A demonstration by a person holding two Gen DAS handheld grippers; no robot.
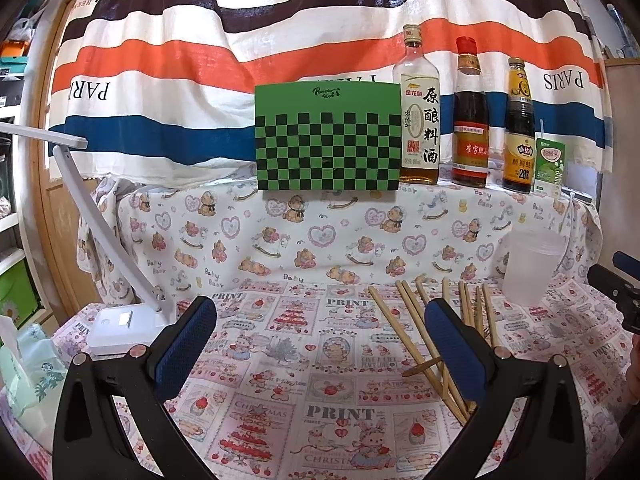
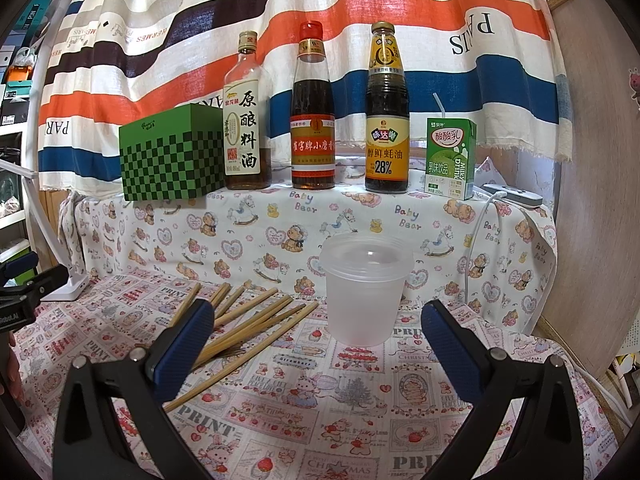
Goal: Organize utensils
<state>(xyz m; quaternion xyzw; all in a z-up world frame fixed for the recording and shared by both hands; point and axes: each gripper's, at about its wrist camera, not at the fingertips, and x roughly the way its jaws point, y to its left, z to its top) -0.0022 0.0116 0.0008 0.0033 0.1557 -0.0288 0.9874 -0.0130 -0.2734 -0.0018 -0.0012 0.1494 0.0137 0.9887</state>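
Note:
Several wooden chopsticks (image 1: 412, 328) (image 2: 256, 320) lie scattered on the patterned tablecloth, to the left of an upright translucent plastic cup (image 1: 530, 266) (image 2: 366, 290). My left gripper (image 1: 320, 336) is open above the cloth, its right finger over the chopsticks, with nothing held. My right gripper (image 2: 318, 340) is open too, the cup standing just beyond its fingertips and the chopsticks passing under its left finger. Each gripper shows at the edge of the other's view: the right gripper (image 1: 620, 284) and the left gripper (image 2: 24, 288).
On a raised cloth-covered shelf at the back stand a green checkered box (image 1: 328, 138) (image 2: 172, 156), three sauce bottles (image 2: 314, 108) and a green drink carton (image 2: 450, 158). A white desk lamp (image 1: 120, 320) stands left. A white cable (image 2: 476, 232) hangs on the right.

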